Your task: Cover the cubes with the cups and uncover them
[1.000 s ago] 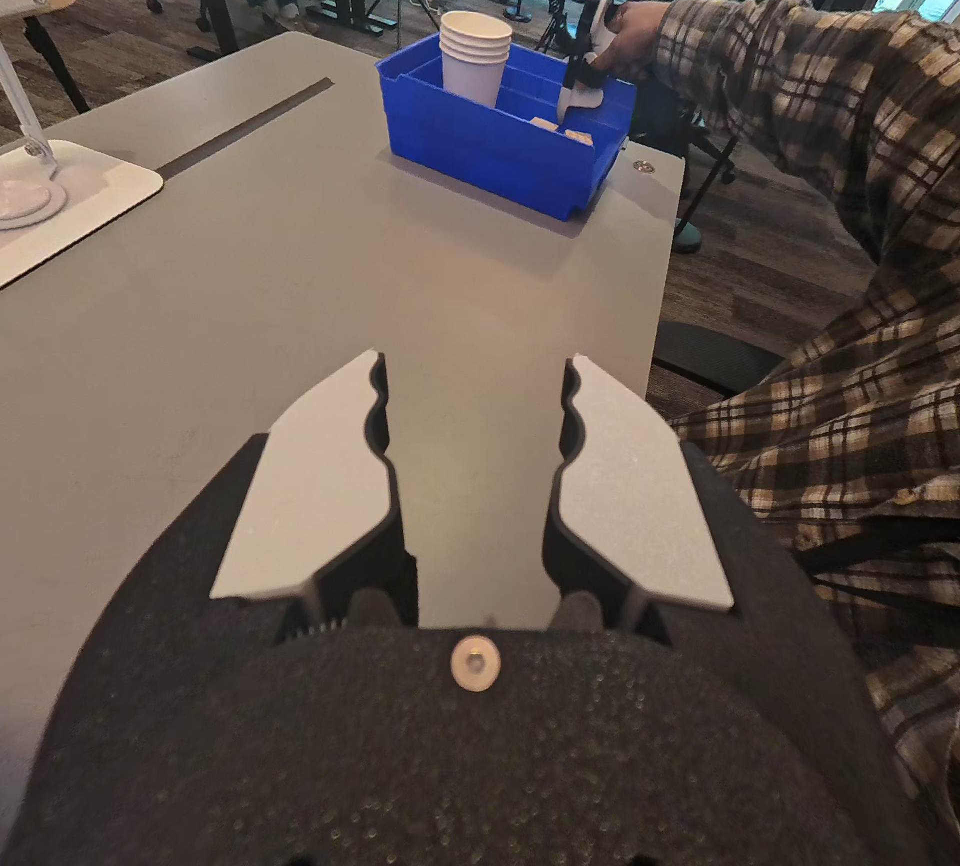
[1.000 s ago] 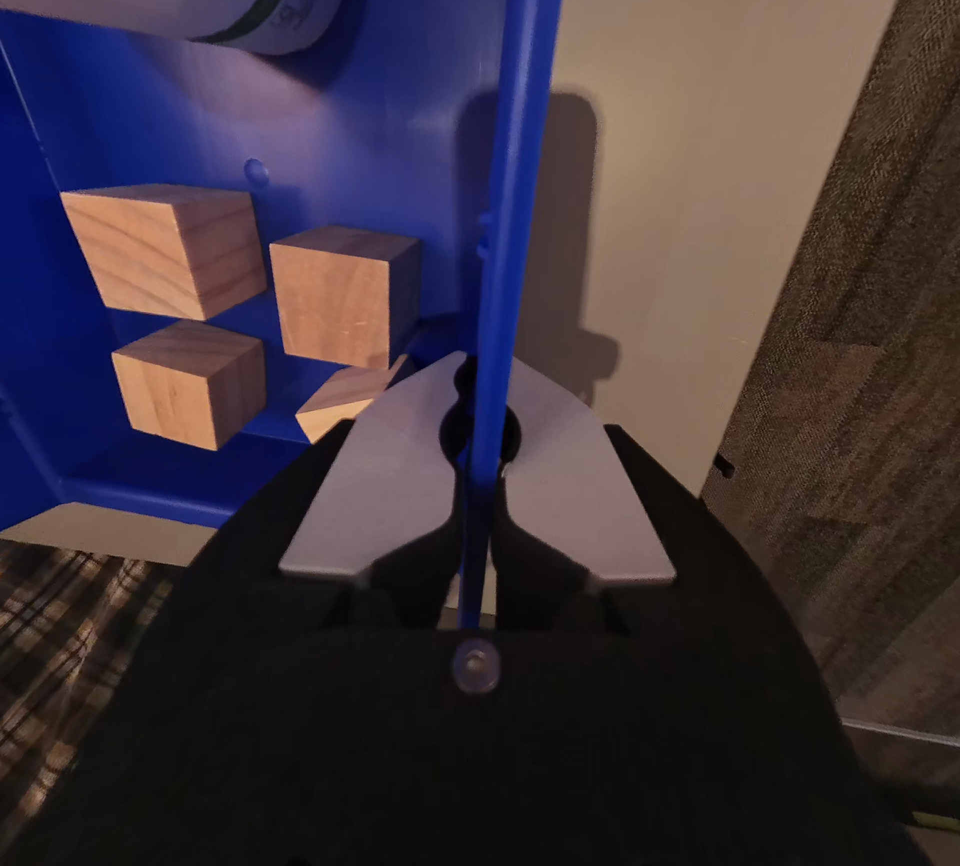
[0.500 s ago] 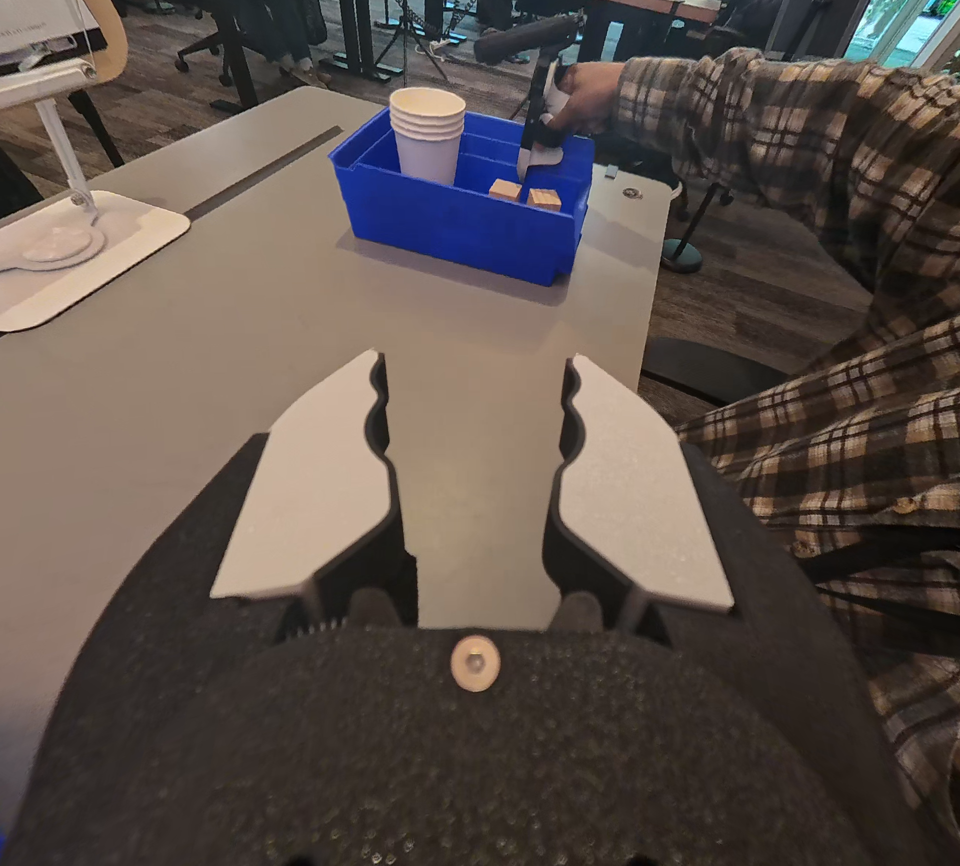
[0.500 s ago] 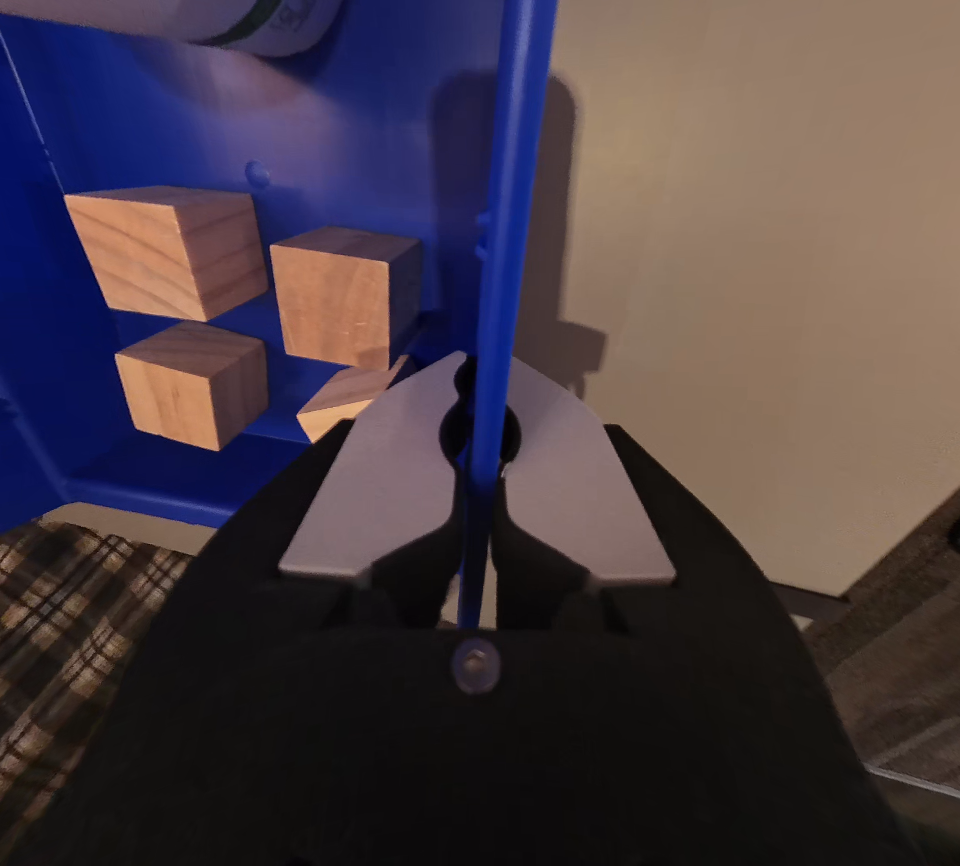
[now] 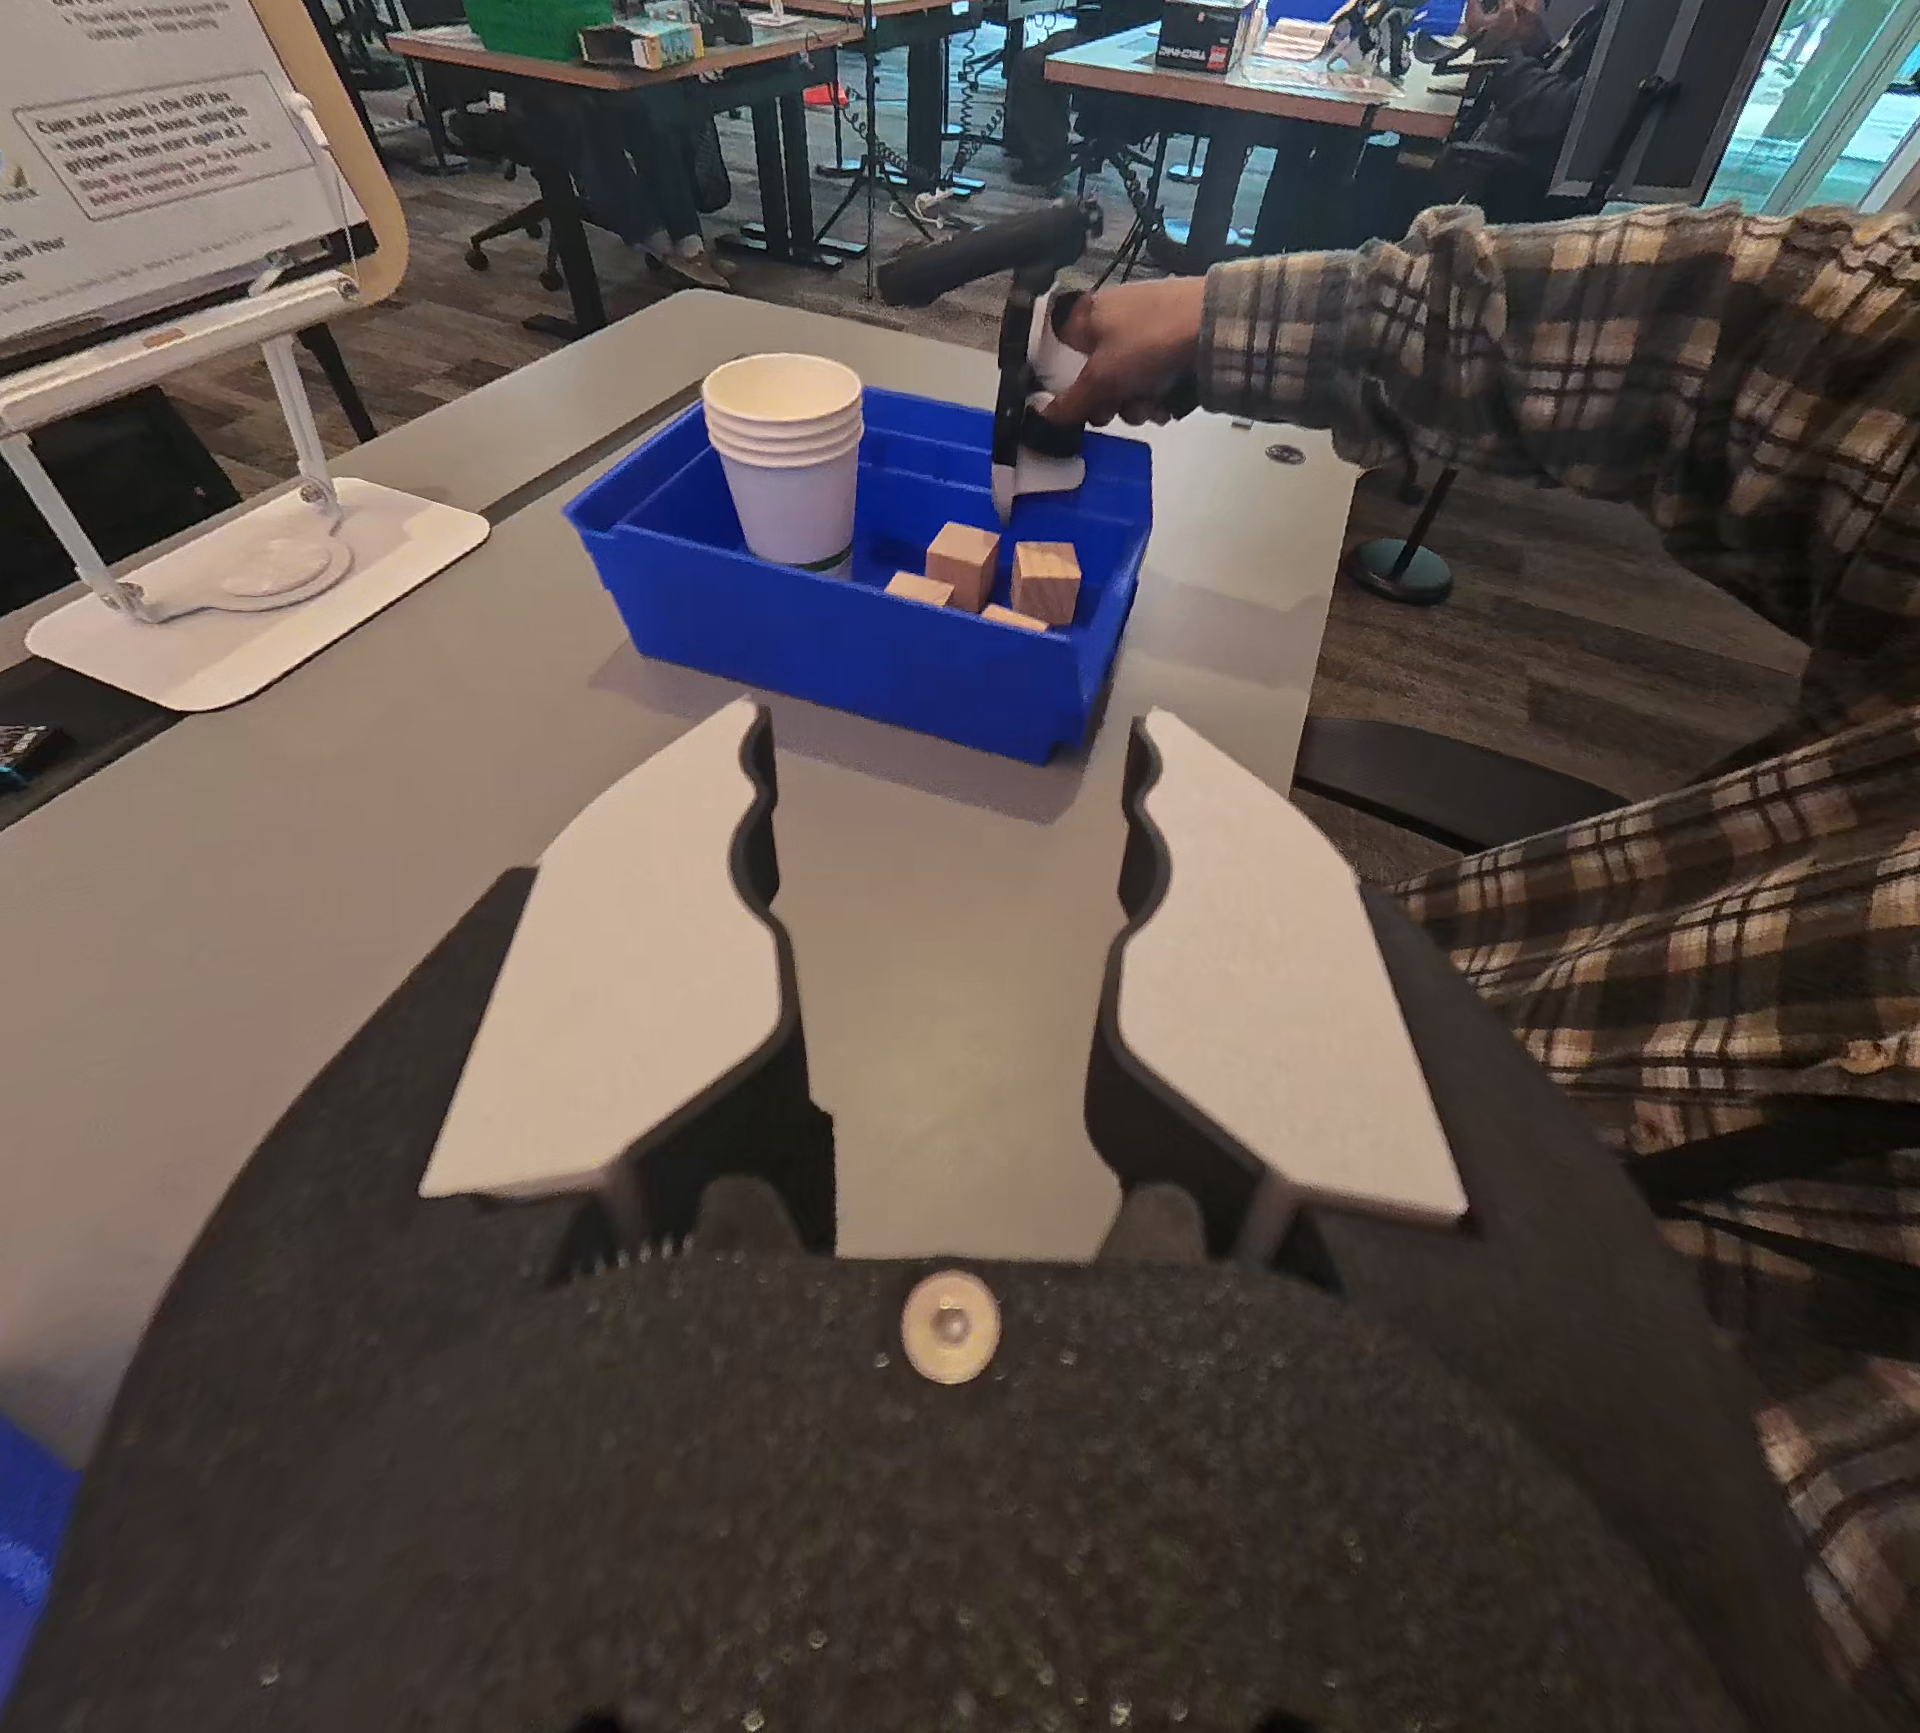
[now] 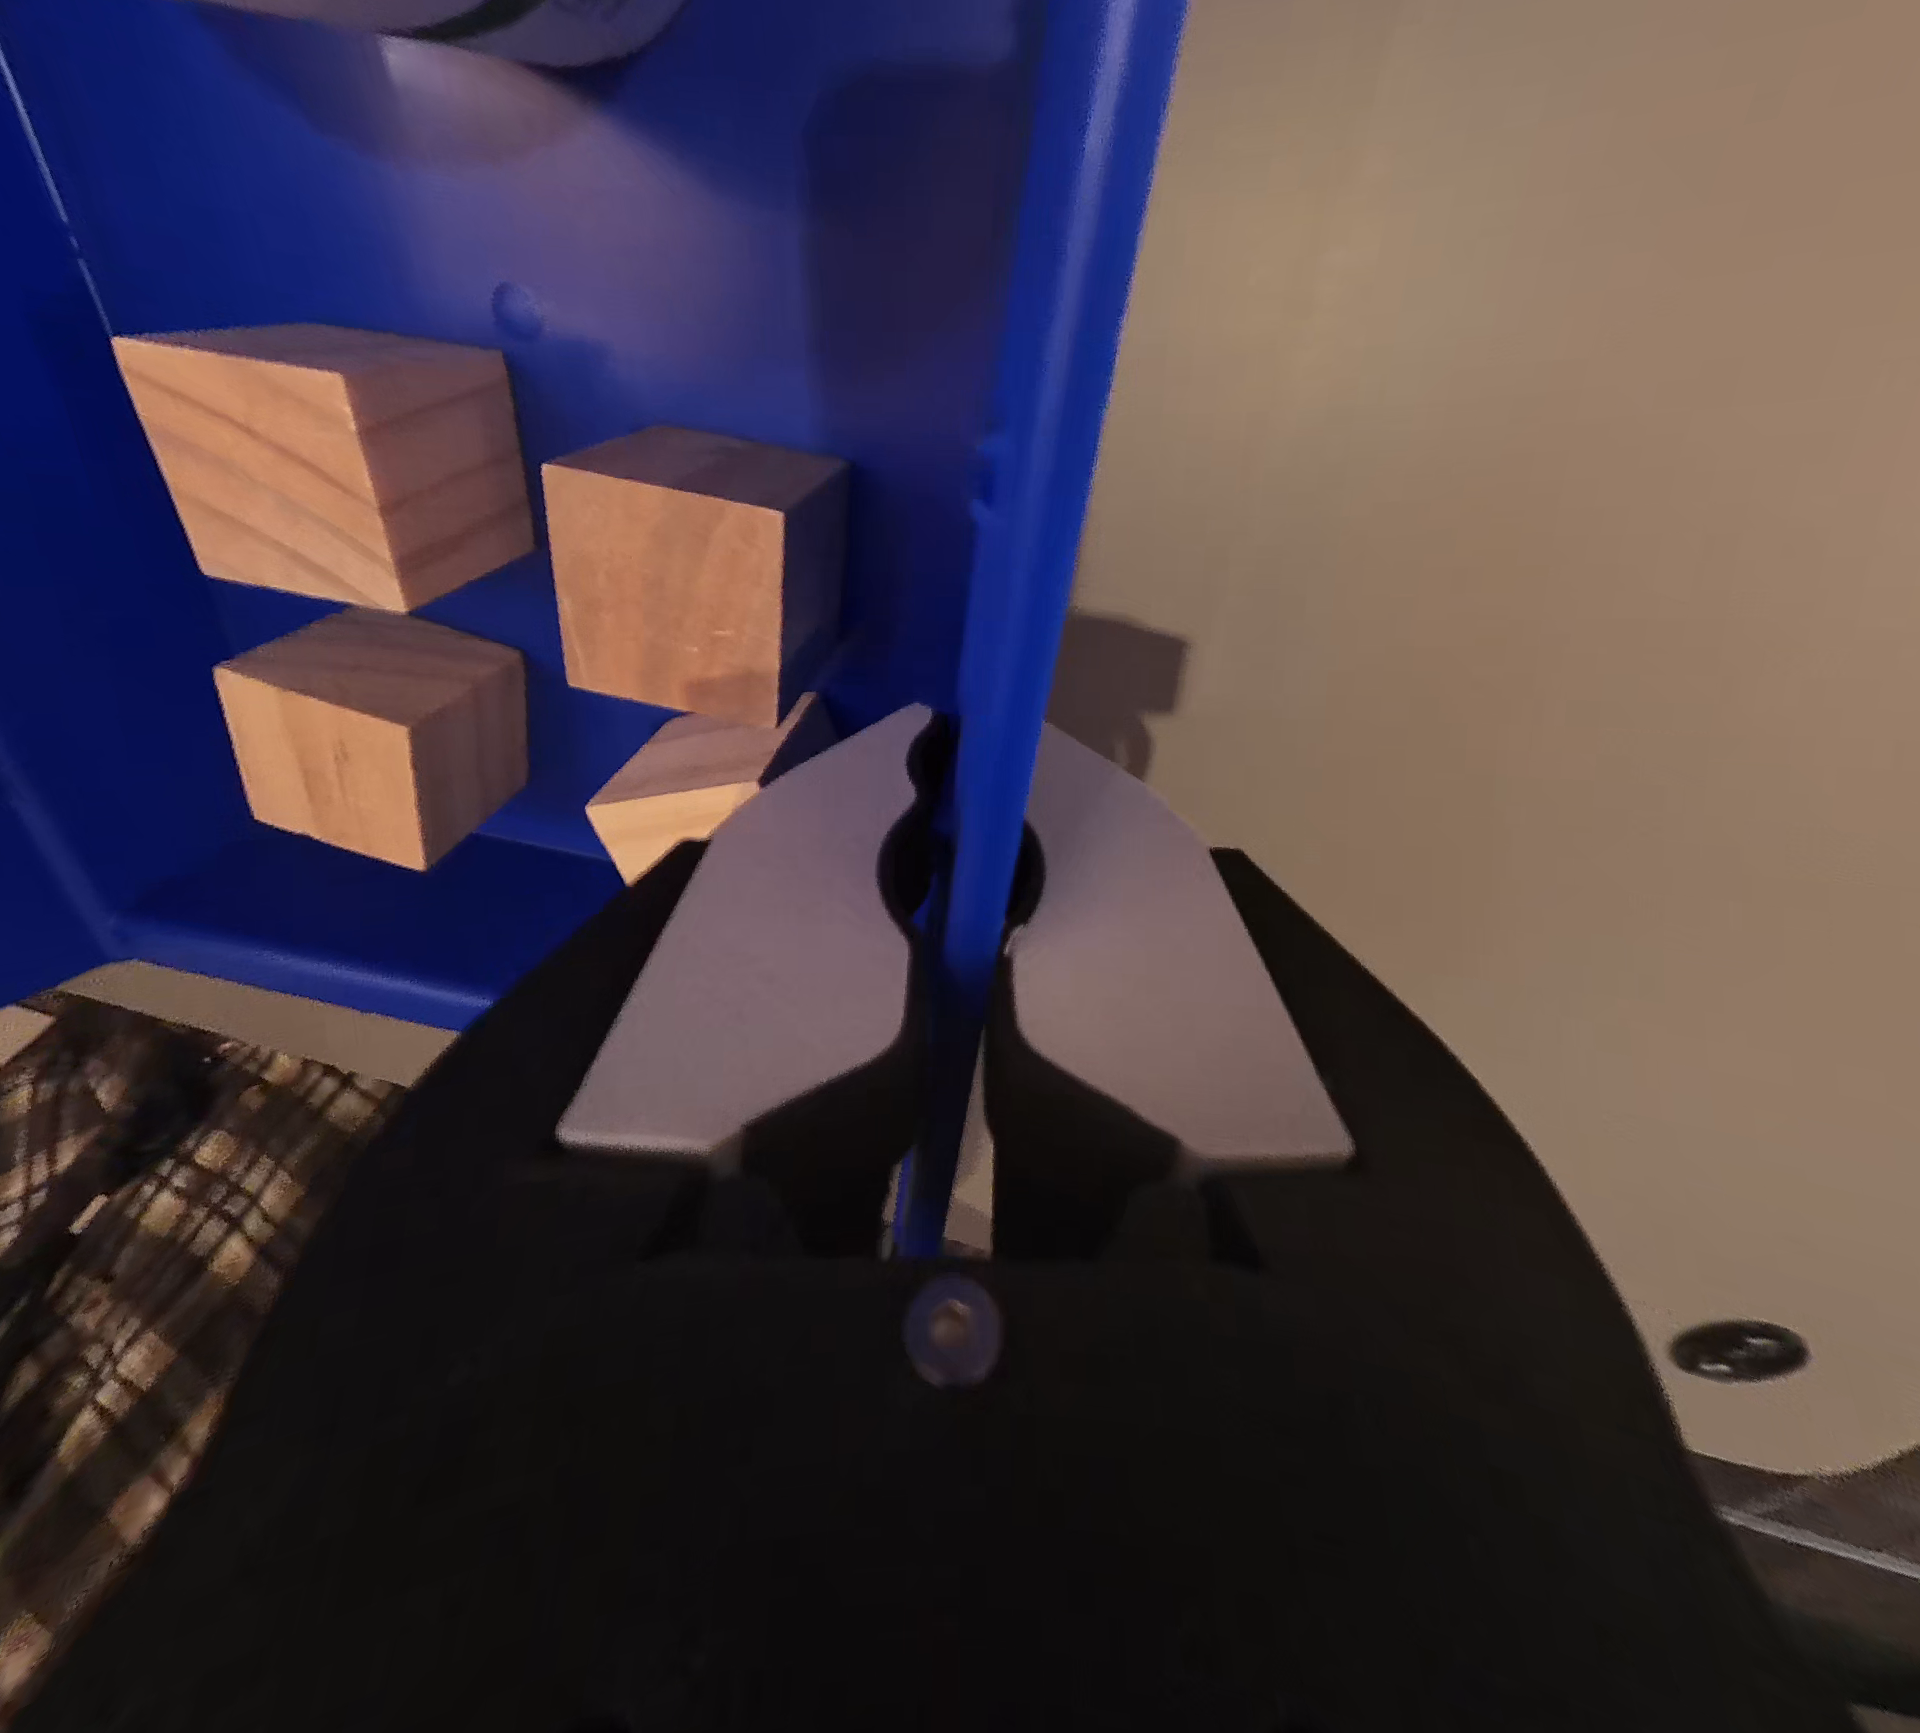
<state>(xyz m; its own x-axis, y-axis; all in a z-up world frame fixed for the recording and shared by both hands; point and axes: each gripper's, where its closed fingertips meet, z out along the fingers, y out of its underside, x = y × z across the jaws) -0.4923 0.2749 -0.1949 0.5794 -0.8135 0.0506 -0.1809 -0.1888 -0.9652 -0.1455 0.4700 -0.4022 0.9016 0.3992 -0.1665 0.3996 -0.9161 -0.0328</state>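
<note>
Four wooden cubes [image 5: 961,563] and stacked cups [image 5: 787,457] sit in the blue bin [image 5: 831,644], whose far wall the right gripper [image 6: 961,836] pinches while the left gripper [image 5: 948,836] hangs open nearby; setup, I'd judge, with unloading next.

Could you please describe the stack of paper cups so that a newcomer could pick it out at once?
On the grey table sits a blue bin. The stack of white paper cups stands upright at its left end, beside four wooden cubes; it is the only tall, white, round thing inside.
</note>
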